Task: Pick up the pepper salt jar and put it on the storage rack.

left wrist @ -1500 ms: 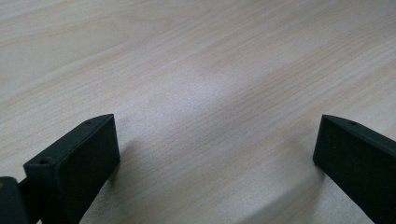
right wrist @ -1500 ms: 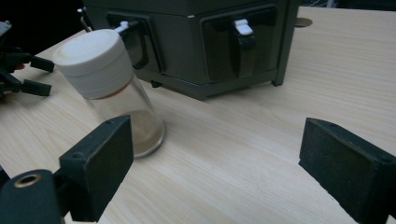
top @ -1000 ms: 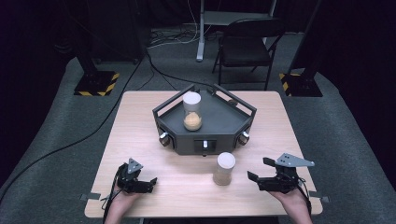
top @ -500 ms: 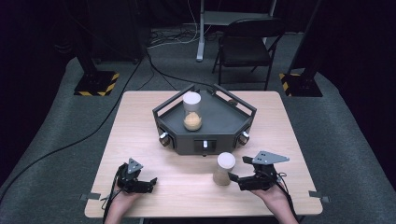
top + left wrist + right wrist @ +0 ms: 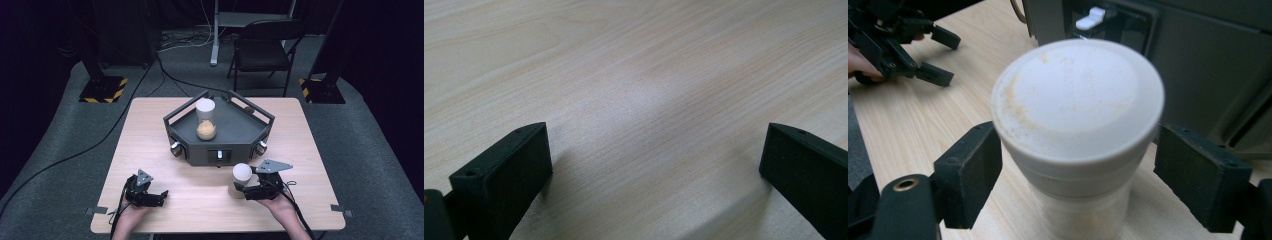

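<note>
Jar (image 5: 1078, 125) between right gripper (image 5: 1078, 180) closing jaws | left side touching

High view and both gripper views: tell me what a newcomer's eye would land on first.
First, the white-capped jar near the table's front edge, standing between the jaws of the right gripper, which have just been closing around it; whether the pads touch it yet is unclear. Next, the dark tray at mid-table, holding a second jar with orange powder. The left gripper rests open at front left.
</note>
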Demonstrator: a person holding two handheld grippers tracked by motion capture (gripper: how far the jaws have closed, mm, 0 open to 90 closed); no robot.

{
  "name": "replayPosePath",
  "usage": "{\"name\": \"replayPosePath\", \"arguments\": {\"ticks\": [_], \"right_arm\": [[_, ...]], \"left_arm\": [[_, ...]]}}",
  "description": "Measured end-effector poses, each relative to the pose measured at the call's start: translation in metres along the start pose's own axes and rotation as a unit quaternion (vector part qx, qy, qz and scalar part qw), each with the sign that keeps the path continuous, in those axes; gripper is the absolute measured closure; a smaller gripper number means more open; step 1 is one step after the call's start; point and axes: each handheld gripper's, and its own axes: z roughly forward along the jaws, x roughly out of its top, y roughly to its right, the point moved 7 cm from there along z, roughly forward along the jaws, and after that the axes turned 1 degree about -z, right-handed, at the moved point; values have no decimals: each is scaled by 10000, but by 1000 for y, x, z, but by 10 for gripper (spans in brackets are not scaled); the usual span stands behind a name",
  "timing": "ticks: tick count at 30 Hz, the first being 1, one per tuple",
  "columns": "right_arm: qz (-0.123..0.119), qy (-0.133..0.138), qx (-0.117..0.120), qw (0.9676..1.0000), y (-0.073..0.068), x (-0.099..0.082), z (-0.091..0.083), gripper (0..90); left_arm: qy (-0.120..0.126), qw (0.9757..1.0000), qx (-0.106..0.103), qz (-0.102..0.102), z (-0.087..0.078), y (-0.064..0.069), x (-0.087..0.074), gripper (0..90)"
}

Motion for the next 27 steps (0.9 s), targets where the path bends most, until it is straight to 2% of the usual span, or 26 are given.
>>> {"name": "replayPosePath", "arguments": {"ticks": [2, 4, 6, 7, 15, 27], "right_arm": [[3, -67, -9, 10000, 0, 1, 5, 222], [-71, 1, -38, 10000, -2, 1, 6, 294], [-162, 7, -40, 9999, -3, 3, 5, 324], [-259, -35, -105, 9996, -6, 5, 5, 327], [-208, -282, -152, 9993, -7, 15, 1, 330], [-114, -136, -168, 9997, -2, 27, -25, 329]], "left_arm": [[-1, 10000, 1, 2, 0, 0, 0, 1], [-1, 10000, -4, 3, 0, 0, 0, 1], [-3, 10000, -9, 11, 0, 0, 0, 1], [-3, 10000, -9, 12, 0, 0, 0, 1], [-3, 10000, -10, 12, 0, 0, 0, 1], [-11, 10000, -11, 23, 0, -1, 0, 1]]}}
